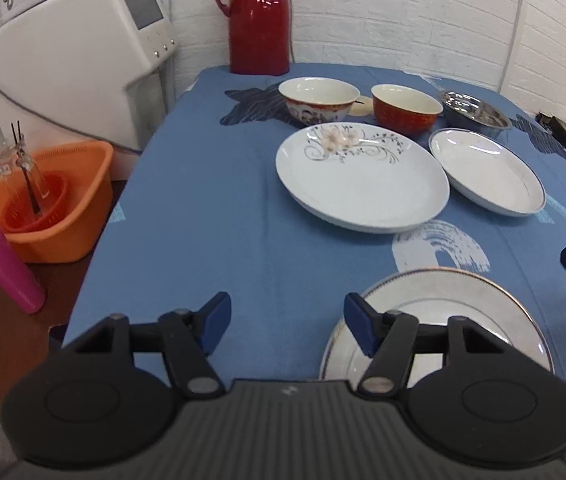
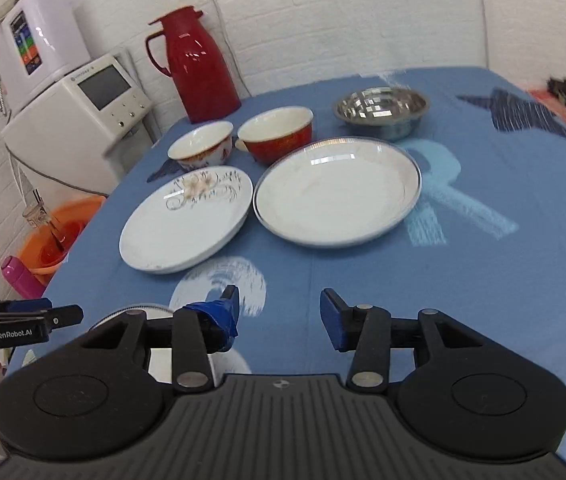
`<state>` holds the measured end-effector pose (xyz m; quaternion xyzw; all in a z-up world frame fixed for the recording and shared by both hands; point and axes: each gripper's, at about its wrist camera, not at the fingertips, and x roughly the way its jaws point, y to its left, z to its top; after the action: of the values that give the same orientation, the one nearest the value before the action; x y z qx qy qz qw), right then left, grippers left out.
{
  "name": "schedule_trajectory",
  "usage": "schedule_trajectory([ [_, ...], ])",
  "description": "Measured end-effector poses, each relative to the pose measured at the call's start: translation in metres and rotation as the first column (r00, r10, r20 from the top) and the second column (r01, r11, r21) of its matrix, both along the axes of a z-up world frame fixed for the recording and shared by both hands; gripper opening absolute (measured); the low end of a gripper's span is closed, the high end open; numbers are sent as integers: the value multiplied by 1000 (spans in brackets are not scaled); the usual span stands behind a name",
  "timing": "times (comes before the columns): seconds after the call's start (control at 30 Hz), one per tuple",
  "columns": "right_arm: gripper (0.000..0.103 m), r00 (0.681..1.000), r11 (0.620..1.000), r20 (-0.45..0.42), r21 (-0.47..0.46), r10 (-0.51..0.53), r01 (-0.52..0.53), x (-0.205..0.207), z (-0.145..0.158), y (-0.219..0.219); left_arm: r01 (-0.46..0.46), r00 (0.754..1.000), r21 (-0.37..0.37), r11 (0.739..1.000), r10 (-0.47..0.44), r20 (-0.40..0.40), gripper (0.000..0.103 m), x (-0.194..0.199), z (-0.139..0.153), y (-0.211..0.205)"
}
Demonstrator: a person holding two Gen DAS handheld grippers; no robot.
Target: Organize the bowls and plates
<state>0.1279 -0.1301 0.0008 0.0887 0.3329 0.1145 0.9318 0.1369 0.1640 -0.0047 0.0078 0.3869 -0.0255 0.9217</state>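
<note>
Grippers both released, nothing between fingers — we have the left gripper [image 1: 287,326] hovering over the blue tablecloth [image 1: 211,208], its right finger above the near gold-rimmed white plate [image 1: 443,296]. Right gripper [image 2: 279,312] hangs over bare cloth beside that plate. Further back: floral-patterned white plate [image 2: 187,224] just beside a silver-rimmed white plate [image 2: 337,196]. Behind them, a row — white floral bowl [image 2: 201,150], red bowl [image 2: 277,134], stainless steel bowl [image 2: 381,112]. Red thermos jug [image 2: 199,64] at the far edge.

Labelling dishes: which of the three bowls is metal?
The steel bowl, rightmost in the back row; the red bowl and the patterned white bowl are ceramic.
</note>
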Motion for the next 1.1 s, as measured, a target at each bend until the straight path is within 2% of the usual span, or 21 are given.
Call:
schedule_trajectory([
  [0.07,30,1000,994,6,-110,-3,4,15,2,-2,3,1000,10,1000,-3,5,64,15,4,-2],
  [0.13,30,1000,992,-27,-125,14,-18,32,1,-7,5,1000,13,1000,-5,6,64,30,8,-4],
  [0.23,33,998,1000,-68,17,10,-9,50,2,-20,-12,1000,29,1000,12,11,64,58,11,-6],
  [0.3,33,989,990,-124,120,84,-70,59,-3,-12,-44,999,24,999,44,-7,65,80,12,-2],
  [0.33,33,981,985,-150,139,122,-101,64,-6,-2,-51,999,14,999,51,-12,65,89,13,0],
  [0.4,33,970,983,-177,111,165,-147,72,-8,18,-51,998,-4,999,51,-26,65,107,14,6],
  [0.5,33,970,977,-128,-12,208,-211,83,4,42,-74,997,29,997,75,-33,65,121,13,10],
  [0.6,34,978,974,-81,-103,192,-200,106,14,46,-64,997,32,997,66,-42,65,126,9,10],
  [0.7,34,954,941,-91,-162,287,-298,140,15,64,-62,996,19,998,63,-66,65,134,2,9],
  [0.77,34,934,905,-106,-232,341,-357,165,10,81,-65,994,-3,998,65,-91,65,140,-2,11],
  [0.83,34,928,881,-132,-291,349,-373,188,1,94,-71,992,-34,997,67,-109,65,142,-4,14],
  [1.0,34,897,852,-217,-289,386,-436,227,-19,108,-68,987,-86,994,55,-149,65,148,-11,15],
  [1.07,34,891,856,-249,-270,379,-440,234,-26,109,-48,987,-94,994,33,-157,65,151,-13,11],
  [1.1,34,889,869,-245,-227,386,-440,235,-27,106,-36,987,-93,995,21,-159,65,153,-14,8],
])
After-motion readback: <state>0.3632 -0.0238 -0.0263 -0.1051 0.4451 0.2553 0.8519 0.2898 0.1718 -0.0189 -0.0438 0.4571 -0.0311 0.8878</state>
